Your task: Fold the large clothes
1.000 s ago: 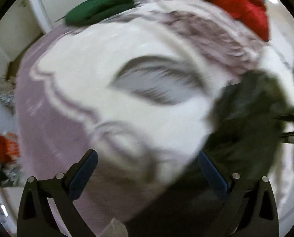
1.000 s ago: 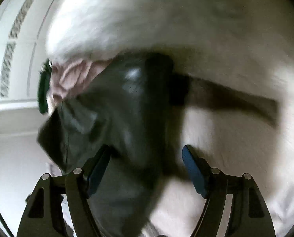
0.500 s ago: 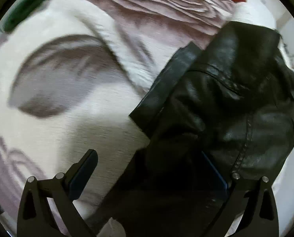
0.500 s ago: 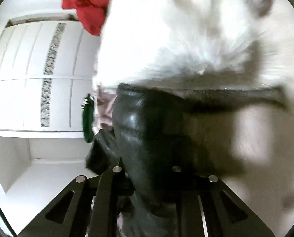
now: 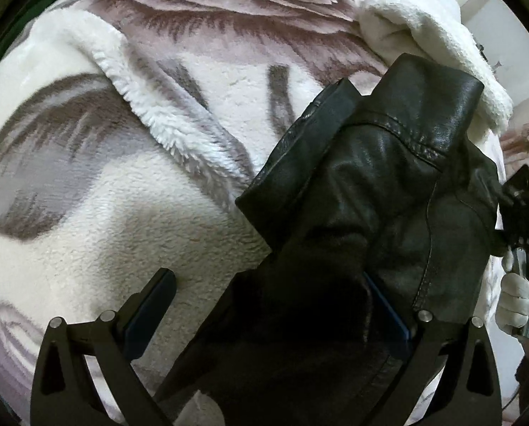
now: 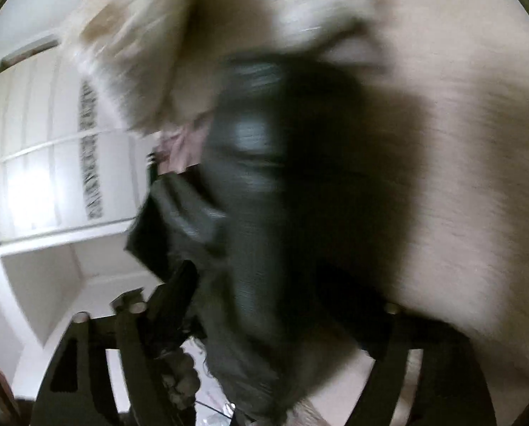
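Left gripper (image 5: 264,316), fingers spread wide, over a plush white and mauve blanket (image 5: 129,213). Black leather jacket (image 5: 370,184) lying on the blanket, draped across the right finger. Right gripper (image 6: 282,305) badly blurred, fingers apart with the jacket (image 6: 260,213) bunched between them; clamped or loose, cannot tell. White wardrobe (image 6: 44,163) behind.

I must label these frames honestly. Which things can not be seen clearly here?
- Right gripper, right view: motion blur and the jacket hide its state.
- Left gripper, left view: its right finger is partly covered by the jacket.
- Jacket: cut by the lower edge; full shape unknown.
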Motion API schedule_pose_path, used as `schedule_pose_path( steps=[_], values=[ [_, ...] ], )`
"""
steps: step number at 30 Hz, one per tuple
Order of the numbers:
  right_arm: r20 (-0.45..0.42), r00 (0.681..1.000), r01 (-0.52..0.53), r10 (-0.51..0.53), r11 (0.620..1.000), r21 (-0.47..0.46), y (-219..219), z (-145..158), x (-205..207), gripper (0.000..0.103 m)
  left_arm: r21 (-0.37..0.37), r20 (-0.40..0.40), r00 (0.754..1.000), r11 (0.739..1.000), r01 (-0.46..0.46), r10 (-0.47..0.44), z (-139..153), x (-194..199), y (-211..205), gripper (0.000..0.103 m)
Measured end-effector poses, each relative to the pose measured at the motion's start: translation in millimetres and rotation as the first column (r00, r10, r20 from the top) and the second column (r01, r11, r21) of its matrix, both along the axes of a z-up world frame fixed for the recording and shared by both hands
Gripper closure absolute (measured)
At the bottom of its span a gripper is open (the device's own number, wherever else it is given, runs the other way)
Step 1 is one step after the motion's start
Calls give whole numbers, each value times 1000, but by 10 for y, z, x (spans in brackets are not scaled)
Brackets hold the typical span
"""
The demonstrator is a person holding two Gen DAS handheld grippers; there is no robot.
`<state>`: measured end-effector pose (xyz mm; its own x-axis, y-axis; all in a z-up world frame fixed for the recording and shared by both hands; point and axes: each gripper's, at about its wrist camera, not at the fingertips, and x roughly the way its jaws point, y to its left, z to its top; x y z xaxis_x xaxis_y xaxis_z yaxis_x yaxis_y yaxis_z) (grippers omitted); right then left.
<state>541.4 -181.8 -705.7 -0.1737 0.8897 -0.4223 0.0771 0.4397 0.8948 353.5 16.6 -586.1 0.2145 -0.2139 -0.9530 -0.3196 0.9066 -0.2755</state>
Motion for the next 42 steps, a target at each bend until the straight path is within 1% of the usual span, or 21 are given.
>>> schedule_pose_path(
  steps=[1,2,3,4,6,10,17,21,24,27,29,30,32,33,34,35,37,39,40,41,42],
  values=[
    [15,999,-46,46,999,-6,159,27,-2,23,-5,-3,1000,1000,-3,3,-30,-53,13,0],
    [56,995,-80,83,995,-58,310,65,-5,30,-9,-6,1000,1000,-8,8,-72,-49,89,0],
    [67,994,-84,90,992,-94,403,56,8,55,-8,-8,1000,1000,-18,17,-80,-52,107,0],
    [66,995,-69,80,986,-149,451,46,33,69,-7,-7,1000,1000,-28,28,-87,-60,123,0],
    [109,993,-16,36,985,-173,461,168,44,82,-18,-5,999,999,-42,42,-105,-81,141,0],
    [264,963,-6,50,986,-165,450,778,-193,84,-21,-3,999,999,-37,37,-192,-14,139,0],
    [413,895,-68,168,967,-247,417,1423,-433,84,-64,0,1000,998,-24,24,-187,-30,223,0],
    [515,811,-131,277,945,-301,510,1866,-743,84,-97,15,997,993,-68,70,-143,-164,295,0],
    [595,709,-182,380,913,-366,603,2193,-1128,84,-153,29,994,983,-100,105,-133,-335,390,0],
    [646,617,-215,449,886,-410,672,2374,-1429,84,-144,19,989,980,-139,144,-14,-583,532,0],
    [681,526,-250,510,858,-449,735,2483,-1726,84,-136,31,981,973,-188,194,156,-911,698,0],
    [689,492,-263,532,846,-465,799,2516,-1828,84,-112,32,971,967,-231,236,277,-1198,838,0],
    [699,386,-323,602,798,-508,879,2556,-2232,84,-60,40,951,951,-304,307,464,-1626,1025,0],
    [699,333,-353,633,771,-530,915,2553,-2437,84,-41,48,930,931,-362,363,571,-1940,1163,0],
    [697,295,-375,654,750,-545,980,2553,-2575,84,-26,49,905,906,-422,423,668,-2254,1289,0],
    [684,219,-420,696,700,-578,1011,2480,-2862,84,-19,53,886,888,-460,460,726,-2463,1346,0],
    [645,128,-475,754,617,-627,1049,2324,-3244,84,3,61,833,835,-551,550,889,-2953,1511,0],
    [580,33,-519,814,510,-686,1061,2087,-3609,80,17,62,799,800,-600,598,955,-3219,1530,0],
    [524,0,-547,851,439,-712,1067,1937,-3776,77,24,64,787,787,-616,614,988,-3279,1511,0],
    [469,-16,-583,883,373,-722,1065,1812,-3905,68,33,63,776,776,-630,628,1023,-3407,1505,0],
    [430,-31,-602,902,326,-729,1056,1745,-3999,58,34,61,768,767,-640,638,1034,-3489,1509,0]
  ],
)
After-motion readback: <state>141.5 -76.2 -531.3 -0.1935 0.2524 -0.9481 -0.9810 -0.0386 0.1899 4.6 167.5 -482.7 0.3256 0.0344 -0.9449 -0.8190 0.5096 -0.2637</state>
